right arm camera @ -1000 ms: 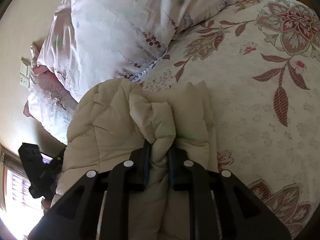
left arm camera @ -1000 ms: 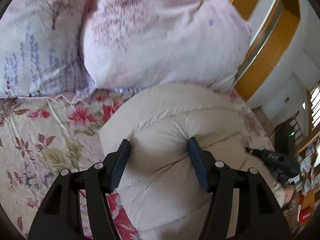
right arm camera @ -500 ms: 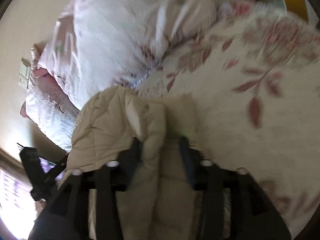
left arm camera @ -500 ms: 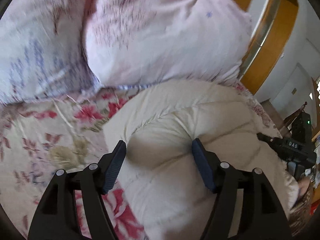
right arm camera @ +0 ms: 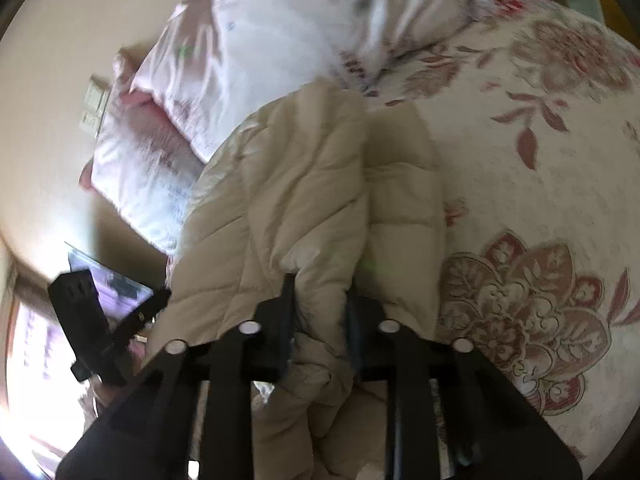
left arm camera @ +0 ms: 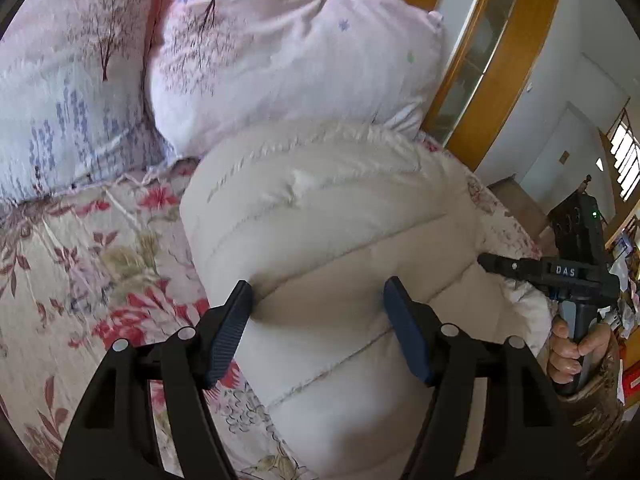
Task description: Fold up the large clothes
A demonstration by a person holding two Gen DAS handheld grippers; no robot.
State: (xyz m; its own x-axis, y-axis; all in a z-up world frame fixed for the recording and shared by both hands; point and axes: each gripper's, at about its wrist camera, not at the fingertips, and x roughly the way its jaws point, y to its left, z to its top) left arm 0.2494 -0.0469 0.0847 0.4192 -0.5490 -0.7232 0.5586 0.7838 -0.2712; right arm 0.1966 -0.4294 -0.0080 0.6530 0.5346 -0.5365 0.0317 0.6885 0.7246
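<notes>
Item: one cream quilted jacket [left arm camera: 332, 248], large and puffy, lying on the bed [left arm camera: 80, 264] near its head edge, its far end touching the pink pillows [left arm camera: 280, 60]. Condition: I judge it largely folded, bunched into a compact, thick bundle with several layers stacked, though the free edges are loose and uneven in the right wrist view. My left gripper [left arm camera: 318, 320] sits over the near end of the bundle with its jaws spread wide, the blue pads [left arm camera: 404, 336] pressing into the padding on either side without closing on it. My right gripper [right arm camera: 320, 308] has its jaws drawn close, pinching a raised fold of the jacket [right arm camera: 320, 208] between them. Outstanding, as I read it: lay that pinched fold down, square the bundle, release. Sleeves and hem are not distinguishable from here.
</notes>
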